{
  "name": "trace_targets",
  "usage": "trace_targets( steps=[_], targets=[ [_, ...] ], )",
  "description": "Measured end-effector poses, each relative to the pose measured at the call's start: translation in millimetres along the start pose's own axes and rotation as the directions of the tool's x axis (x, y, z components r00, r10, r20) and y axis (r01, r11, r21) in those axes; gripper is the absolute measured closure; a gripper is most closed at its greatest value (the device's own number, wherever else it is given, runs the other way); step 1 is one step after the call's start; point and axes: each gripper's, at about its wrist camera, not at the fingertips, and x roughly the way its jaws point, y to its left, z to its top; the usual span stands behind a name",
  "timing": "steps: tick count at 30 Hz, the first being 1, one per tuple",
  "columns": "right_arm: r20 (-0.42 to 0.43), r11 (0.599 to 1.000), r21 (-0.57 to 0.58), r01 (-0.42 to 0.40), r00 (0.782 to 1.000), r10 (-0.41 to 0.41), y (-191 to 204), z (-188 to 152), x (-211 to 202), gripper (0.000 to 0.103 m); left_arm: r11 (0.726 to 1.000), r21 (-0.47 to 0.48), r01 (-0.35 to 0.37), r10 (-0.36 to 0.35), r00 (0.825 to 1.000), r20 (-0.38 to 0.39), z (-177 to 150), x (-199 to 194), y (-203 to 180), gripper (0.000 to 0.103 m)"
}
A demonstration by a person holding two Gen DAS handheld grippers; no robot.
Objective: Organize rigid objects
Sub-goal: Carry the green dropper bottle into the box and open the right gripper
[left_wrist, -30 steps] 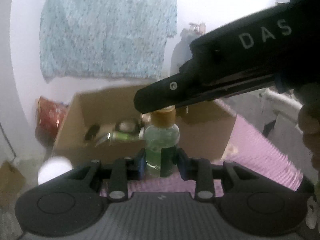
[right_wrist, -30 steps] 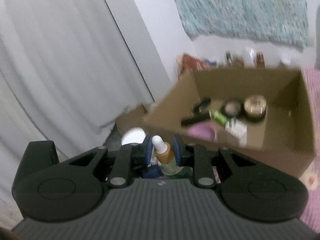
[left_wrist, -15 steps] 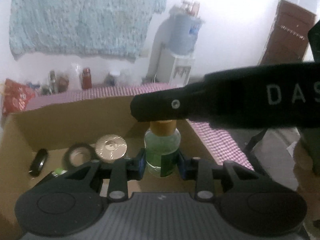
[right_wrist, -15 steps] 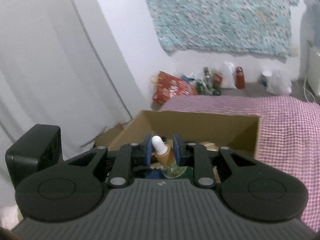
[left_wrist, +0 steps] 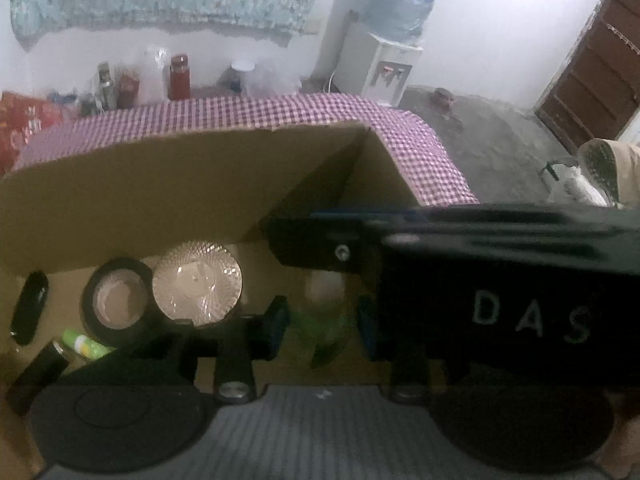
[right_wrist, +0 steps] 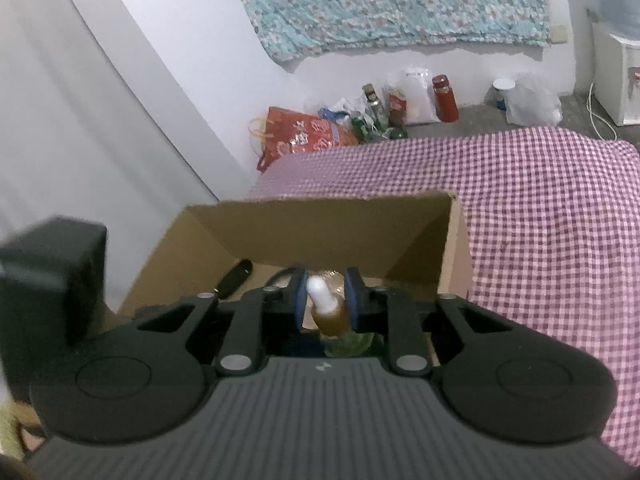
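Observation:
A green dropper bottle (left_wrist: 322, 320) with an amber collar and white bulb (right_wrist: 322, 300) is held inside a cardboard box (left_wrist: 160, 184). My left gripper (left_wrist: 322, 328) is shut on the bottle's body. My right gripper (right_wrist: 324, 300) is shut on its dropper cap from above; its black body (left_wrist: 500, 280) crosses the left wrist view. The box holds a round silver lid (left_wrist: 197, 283), a roll of black tape (left_wrist: 116, 304), a black tube (left_wrist: 29, 307) and a green tube (left_wrist: 86, 345).
The box stands on a purple checked cloth (right_wrist: 540, 208). Behind it on the floor are a red bag (right_wrist: 304, 134), bottles (right_wrist: 444, 98) and a water dispenser (left_wrist: 380, 64). A brown door (left_wrist: 592, 80) is at the right.
Both grippers moved together with the bottle over and down into the box. The box contents now fill the left wrist view. The grip on bottle and cap is unchanged.

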Motion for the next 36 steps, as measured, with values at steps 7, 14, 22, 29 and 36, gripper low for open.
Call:
trace_targets(
  steps=[7, 14, 22, 29, 36],
  targets=[
    [0.018, 1.000, 0.021, 0.006, 1.000, -0.007, 0, -4, -1, 0.090, 0.999, -0.014, 0.035, -0.035, 0.999, 0.034, -5, -4, 5, 0.047],
    [0.073, 0.999, 0.051, 0.012, 0.997, -0.015, 1, -13, -38, 0.088, 1.000, 0.012, 0.014, -0.015, 0.994, 0.108, -13, -18, -8, 0.036],
    [0.126, 0.999, 0.054, 0.004, 0.992, -0.010, 17, -25, -82, 0.088, 0.999, 0.003, 0.039, -0.039, 0.984, 0.176, -36, -58, -14, 0.030],
    [0.158, 0.999, 0.026, -0.036, 0.987, 0.032, 48, -55, -124, 0.087, 0.994, 0.009, 0.113, -0.111, 0.959, 0.261, -88, -118, -16, 0.022],
    [0.186, 0.995, 0.002, -0.102, 0.978, 0.099, 84, -100, -161, 0.083, 0.997, 0.045, 0.058, -0.069, 0.943, 0.325, -152, -166, 0, 0.017]
  ],
)
